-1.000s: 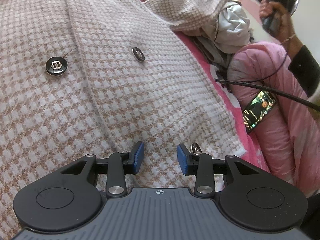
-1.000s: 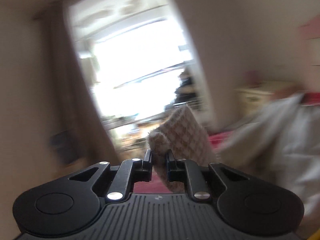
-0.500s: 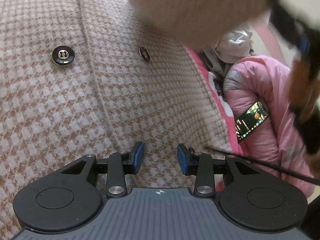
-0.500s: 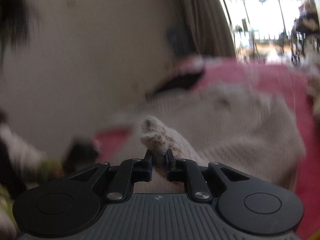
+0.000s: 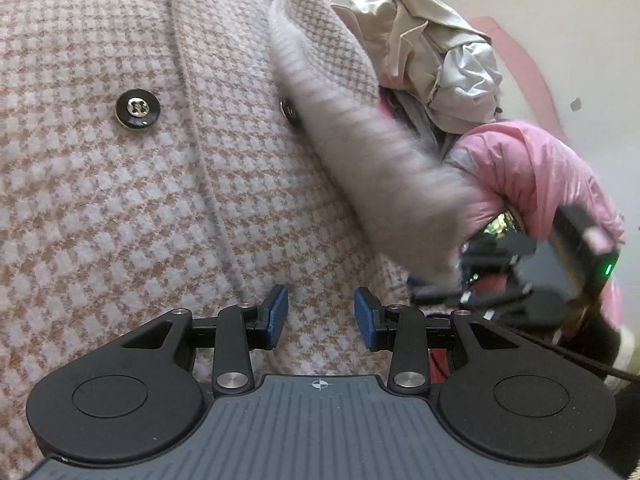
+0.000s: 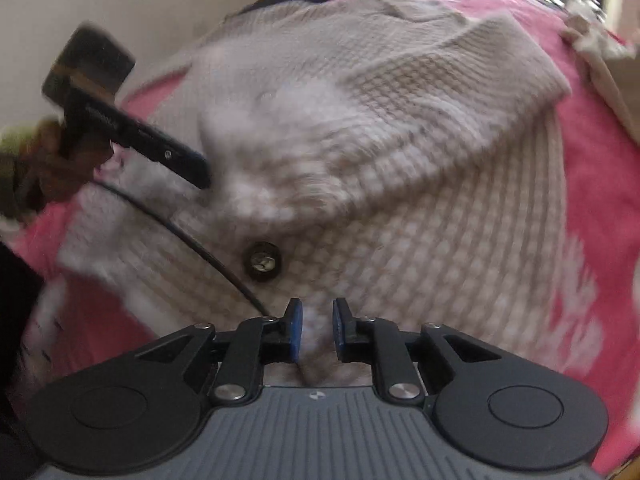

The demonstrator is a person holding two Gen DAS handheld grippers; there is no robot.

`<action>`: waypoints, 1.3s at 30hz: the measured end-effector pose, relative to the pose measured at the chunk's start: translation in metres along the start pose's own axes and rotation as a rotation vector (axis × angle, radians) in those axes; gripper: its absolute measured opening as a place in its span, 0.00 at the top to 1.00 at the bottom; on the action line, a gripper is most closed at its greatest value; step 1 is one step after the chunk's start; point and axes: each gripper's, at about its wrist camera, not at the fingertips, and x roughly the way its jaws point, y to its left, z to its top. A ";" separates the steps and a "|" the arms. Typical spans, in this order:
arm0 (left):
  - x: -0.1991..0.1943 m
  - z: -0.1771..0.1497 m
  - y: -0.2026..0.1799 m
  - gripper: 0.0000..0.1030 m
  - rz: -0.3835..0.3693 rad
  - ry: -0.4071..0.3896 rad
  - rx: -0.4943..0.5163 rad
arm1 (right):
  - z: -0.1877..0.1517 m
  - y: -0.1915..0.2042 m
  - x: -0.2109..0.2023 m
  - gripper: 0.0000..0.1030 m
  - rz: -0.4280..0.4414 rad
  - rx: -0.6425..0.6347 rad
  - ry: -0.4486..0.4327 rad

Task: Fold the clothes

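Observation:
A beige-and-white houndstooth cardigan [image 5: 120,200] with black buttons [image 5: 138,109] lies flat on a pink bedsheet [image 6: 600,160]. My left gripper [image 5: 320,316] hovers open just over the cardigan's lower front, with nothing between its blue pads. One sleeve [image 5: 360,140] lies folded across the front, and its blurred cuff reaches my right gripper [image 5: 452,276]. In the right wrist view my right gripper [image 6: 316,328] points down at the cardigan [image 6: 400,160] near a button [image 6: 262,261]. Its jaws are opening, with knit fabric still lying loosely between them.
A pile of beige and white clothes [image 5: 432,40] sits beyond the cardigan beside a pink puffy jacket [image 5: 540,168] and a lit phone [image 5: 500,220]. A black cable [image 6: 180,224] crosses the cardigan, and one of the left gripper's fingers [image 6: 160,152] shows at the left.
My right gripper swung down from facing the window to just over the cardigan, carrying the sleeve across the front, and its jaws have parted. The left gripper only rolled slightly.

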 end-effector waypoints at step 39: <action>-0.019 0.027 -0.001 0.60 0.034 -0.108 0.047 | -0.004 -0.077 0.066 0.44 0.454 1.069 -0.269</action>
